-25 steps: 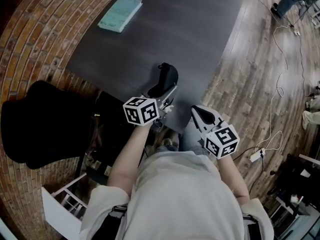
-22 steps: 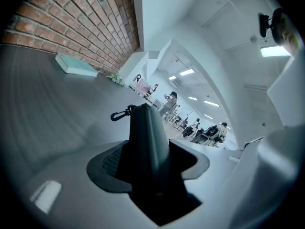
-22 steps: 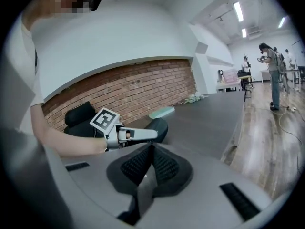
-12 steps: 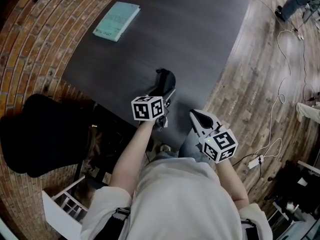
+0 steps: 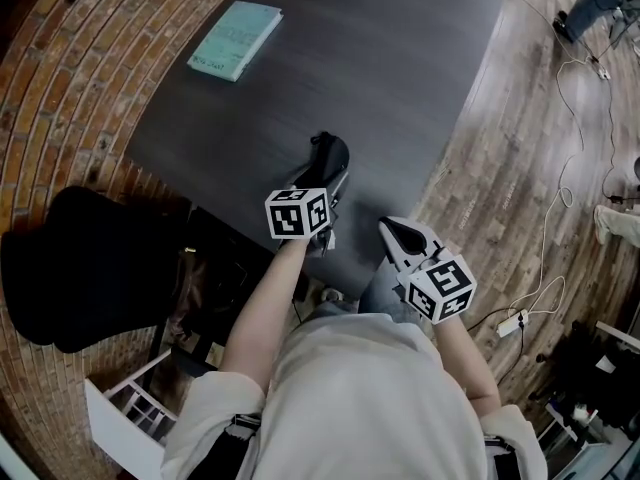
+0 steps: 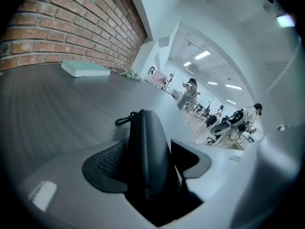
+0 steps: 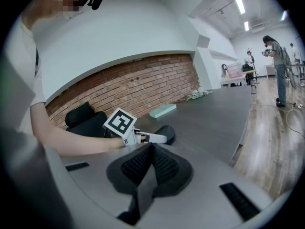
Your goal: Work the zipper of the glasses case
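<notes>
The black glasses case [image 5: 328, 158] rests near the front edge of the dark table [image 5: 400, 78]. In the left gripper view the case [image 6: 145, 151] stands on edge between the jaws, its zipper pull and clip [image 6: 123, 120] at the far end. My left gripper [image 5: 335, 183] straddles the case and its jaws are opening; a dark gap shows at the right pad [image 6: 190, 159]. My right gripper [image 5: 390, 228] hovers shut at the table's front edge, to the right of the case and apart from it. The right gripper view shows the case [image 7: 167, 133] beyond the shut right gripper [image 7: 151, 149].
A teal book [image 5: 235, 31] lies at the table's far left. A black office chair [image 5: 80, 258] stands left of the person. Cables and a power strip [image 5: 515, 310] lie on the wood floor at right. People stand far off in the room.
The left gripper has edged slightly forward over the case. The right gripper has stayed where it was, still shut.
</notes>
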The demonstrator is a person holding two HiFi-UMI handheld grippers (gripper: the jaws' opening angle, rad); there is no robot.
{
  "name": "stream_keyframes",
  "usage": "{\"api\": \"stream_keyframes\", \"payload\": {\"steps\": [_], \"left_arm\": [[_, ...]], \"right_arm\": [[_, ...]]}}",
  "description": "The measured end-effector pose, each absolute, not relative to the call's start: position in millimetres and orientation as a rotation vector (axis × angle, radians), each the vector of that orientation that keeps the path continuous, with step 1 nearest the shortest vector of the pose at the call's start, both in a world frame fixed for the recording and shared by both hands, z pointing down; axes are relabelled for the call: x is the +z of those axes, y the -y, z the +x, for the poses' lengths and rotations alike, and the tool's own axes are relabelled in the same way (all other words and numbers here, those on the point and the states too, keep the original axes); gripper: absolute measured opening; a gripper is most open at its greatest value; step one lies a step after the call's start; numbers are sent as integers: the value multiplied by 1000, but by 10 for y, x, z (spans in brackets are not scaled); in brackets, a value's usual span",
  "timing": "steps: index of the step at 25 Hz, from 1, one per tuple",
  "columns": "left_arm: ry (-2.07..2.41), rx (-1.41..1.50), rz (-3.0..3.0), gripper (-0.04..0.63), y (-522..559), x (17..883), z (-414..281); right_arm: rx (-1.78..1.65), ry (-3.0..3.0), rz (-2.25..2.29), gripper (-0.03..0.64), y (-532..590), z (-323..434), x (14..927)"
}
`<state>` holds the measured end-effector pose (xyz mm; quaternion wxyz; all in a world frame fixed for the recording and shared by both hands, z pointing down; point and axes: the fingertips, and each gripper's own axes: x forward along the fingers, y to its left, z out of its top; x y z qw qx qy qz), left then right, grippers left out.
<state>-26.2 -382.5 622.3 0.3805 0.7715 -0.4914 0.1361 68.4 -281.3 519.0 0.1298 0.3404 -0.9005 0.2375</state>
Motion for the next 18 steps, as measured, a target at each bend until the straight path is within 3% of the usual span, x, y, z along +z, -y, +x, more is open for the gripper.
{"api": "stream_keyframes", "payload": {"steps": [5,18], "left_arm": [[1418,320,1948,314,3828,6116,-582],[1479,176,2001,309,3408,5561,-802]], "right_arm": [[679,2614,1001,2,2709,712,5147],[611,2638,1086,2,2222,697,4878]]}}
